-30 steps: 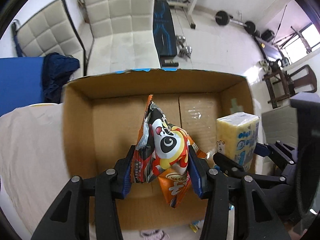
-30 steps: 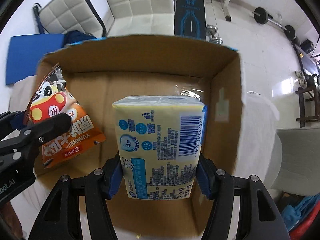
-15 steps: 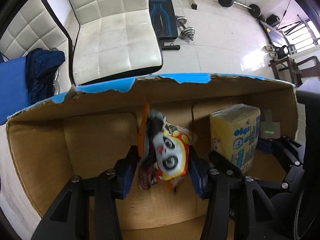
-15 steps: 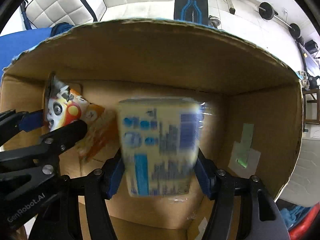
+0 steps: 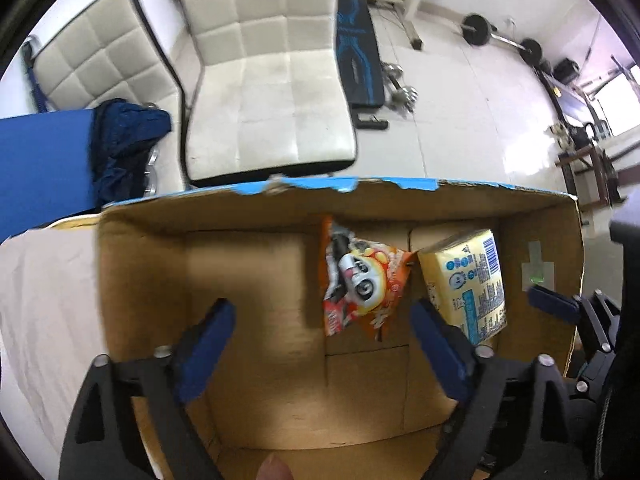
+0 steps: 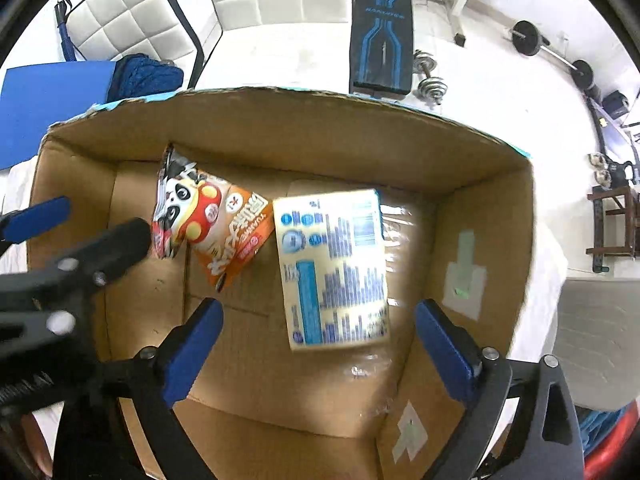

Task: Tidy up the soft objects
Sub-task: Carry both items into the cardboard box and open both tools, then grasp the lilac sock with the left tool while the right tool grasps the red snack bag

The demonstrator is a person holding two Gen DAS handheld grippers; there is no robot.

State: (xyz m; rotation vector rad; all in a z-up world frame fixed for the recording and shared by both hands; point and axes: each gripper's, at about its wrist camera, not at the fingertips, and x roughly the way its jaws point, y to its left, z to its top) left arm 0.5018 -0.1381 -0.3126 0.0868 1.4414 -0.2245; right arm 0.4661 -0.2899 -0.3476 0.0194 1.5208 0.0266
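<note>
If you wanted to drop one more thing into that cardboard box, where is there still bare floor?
The widest bare patch in the cardboard box lies between its left wall and the panda snack bag. A narrower strip runs between the yellow tissue pack and the right wall. The near floor is also bare. Bag and pack crowd the middle toward the far wall.

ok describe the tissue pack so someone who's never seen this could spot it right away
Look inside the open cardboard box, on its floor toward the right-hand wall. The tissue pack lies there, a pale yellow plastic-wrapped block with blue print and a barcode. Its neighbour on the left is the snack bag, orange, crinkled, with a cartoon panda; the pack is the boxy yellow one.
</note>
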